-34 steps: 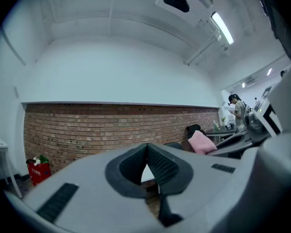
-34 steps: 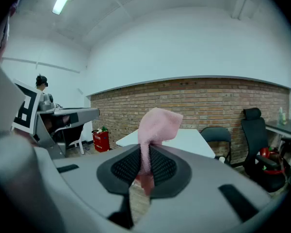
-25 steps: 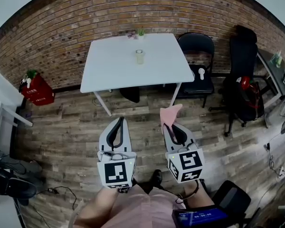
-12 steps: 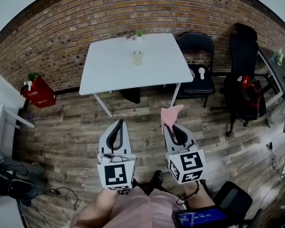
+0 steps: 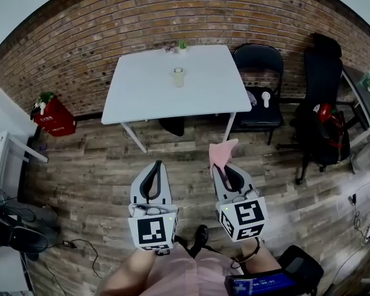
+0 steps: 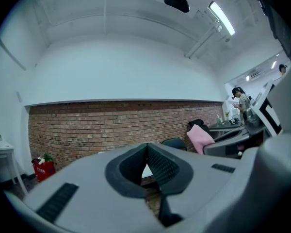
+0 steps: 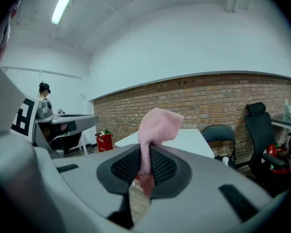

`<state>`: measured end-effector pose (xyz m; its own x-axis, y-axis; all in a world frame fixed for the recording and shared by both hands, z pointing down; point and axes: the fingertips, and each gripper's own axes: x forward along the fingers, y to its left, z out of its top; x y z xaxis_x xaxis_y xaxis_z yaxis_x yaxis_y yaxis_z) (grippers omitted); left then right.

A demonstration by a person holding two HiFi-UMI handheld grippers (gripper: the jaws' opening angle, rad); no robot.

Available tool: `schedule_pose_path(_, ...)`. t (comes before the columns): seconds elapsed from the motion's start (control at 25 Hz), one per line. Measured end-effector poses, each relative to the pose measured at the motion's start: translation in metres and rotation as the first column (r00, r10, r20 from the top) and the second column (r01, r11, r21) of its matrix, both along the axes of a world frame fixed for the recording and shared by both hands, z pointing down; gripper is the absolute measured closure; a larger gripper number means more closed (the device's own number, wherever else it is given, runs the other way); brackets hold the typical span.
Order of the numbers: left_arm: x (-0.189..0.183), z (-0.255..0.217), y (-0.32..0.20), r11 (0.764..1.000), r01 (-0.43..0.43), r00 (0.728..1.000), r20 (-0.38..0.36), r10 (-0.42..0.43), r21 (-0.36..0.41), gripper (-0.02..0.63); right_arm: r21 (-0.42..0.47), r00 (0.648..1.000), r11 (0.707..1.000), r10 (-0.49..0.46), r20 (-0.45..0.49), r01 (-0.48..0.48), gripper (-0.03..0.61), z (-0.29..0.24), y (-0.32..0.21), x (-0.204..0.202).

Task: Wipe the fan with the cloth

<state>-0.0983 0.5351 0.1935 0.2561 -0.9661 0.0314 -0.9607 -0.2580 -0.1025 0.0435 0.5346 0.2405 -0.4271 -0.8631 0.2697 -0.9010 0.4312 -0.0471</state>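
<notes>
A pink cloth (image 5: 222, 151) sticks up from my right gripper (image 5: 221, 167), whose jaws are shut on it. In the right gripper view the cloth (image 7: 157, 125) is pinched between the dark pads and flops over the tip. My left gripper (image 5: 155, 165) hangs beside it, shut with nothing between its pads (image 6: 157, 164). Both are held over the wooden floor, well short of the table. A small white fan (image 5: 266, 97) lies on the seat of a black chair (image 5: 258, 63) to the right of the table. The fan (image 7: 226, 160) also shows small in the right gripper view.
A white table (image 5: 148, 97) stands against the brick wall with a cup (image 5: 179, 76) and a small plant (image 5: 182, 44) on it. A black office chair (image 5: 324, 73) holding a red bag (image 5: 324, 113) stands at the right. A red box (image 5: 55, 119) sits at the left.
Both grippers have drifted a little across the floor together with the head camera. The pink cloth stays clamped in the right gripper and the left gripper stays shut.
</notes>
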Motion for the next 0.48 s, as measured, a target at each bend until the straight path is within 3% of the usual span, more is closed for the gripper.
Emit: schedule_pose_path(0.48,-0.008,0.020,-0.071,0.999,0.036,0.999,-0.018,-0.036,-0.034,0.606,-0.061,1.000,0.998,-0.031,-0.005,0.030,0.534,0.026,-0.072,-0.007)
